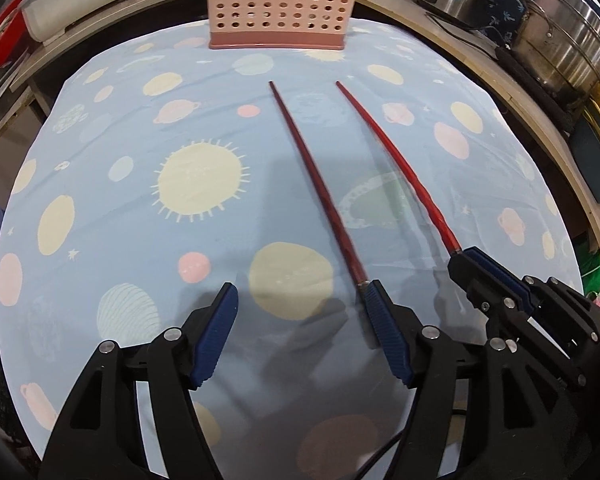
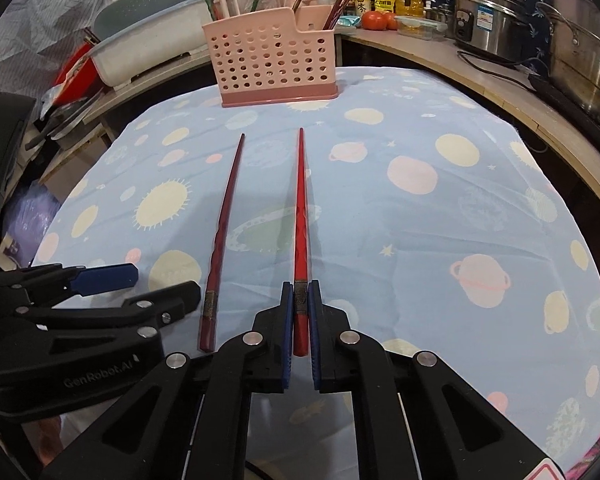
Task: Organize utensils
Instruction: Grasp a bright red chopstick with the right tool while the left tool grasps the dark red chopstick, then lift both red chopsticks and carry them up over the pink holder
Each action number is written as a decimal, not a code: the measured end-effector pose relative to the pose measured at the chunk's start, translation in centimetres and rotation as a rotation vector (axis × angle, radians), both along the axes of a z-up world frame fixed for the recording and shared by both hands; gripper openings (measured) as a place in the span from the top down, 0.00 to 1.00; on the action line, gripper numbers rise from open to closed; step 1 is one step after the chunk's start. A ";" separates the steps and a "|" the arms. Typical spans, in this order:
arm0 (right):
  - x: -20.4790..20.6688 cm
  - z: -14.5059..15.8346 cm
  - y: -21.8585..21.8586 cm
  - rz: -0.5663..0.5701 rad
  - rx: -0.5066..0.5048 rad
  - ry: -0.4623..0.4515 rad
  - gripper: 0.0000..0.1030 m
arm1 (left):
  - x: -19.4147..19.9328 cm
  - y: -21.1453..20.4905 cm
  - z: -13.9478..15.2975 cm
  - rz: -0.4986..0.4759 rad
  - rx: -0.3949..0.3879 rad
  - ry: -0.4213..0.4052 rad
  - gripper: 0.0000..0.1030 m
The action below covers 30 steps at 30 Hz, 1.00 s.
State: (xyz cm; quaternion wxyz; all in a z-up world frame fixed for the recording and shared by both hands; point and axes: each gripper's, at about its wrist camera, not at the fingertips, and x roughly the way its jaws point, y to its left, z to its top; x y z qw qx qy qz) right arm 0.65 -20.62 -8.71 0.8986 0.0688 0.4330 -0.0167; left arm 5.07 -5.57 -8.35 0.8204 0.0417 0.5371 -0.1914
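Observation:
Two red chopsticks point toward a pink perforated utensil holder at the far edge of the table. My right gripper is shut on the thick end of the brighter chopstick; it shows in the left wrist view too. The darker chopstick lies on the cloth to its left, also seen in the left wrist view. My left gripper is open and empty, its right finger beside that chopstick's thick end. The holder holds several chopsticks.
A blue tablecloth with planets covers the round table. Steel pots stand at the right on a curved counter. A white and green basin sits at the back left. Tomatoes and bottles are behind the holder.

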 end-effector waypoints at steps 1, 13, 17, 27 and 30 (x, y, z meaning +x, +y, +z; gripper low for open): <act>-0.1 0.1 -0.1 -0.005 0.000 -0.003 0.93 | 0.0 -0.2 0.0 0.000 0.002 -0.002 0.37; -0.3 0.0 -1.1 -0.028 0.028 -0.006 0.93 | -0.3 -1.4 -0.9 -0.035 0.049 -0.028 0.45; -0.3 0.0 -0.8 -0.022 0.034 -0.007 0.93 | -0.5 -1.2 -0.6 -0.047 0.044 -0.033 0.69; -0.6 1.8 -0.5 -0.013 0.051 -0.048 0.93 | -0.9 0.1 1.3 -0.041 0.002 -0.042 0.92; -0.6 3.0 -0.7 -0.014 0.066 -0.074 0.93 | -0.6 1.0 2.7 -0.025 -0.018 -0.060 0.92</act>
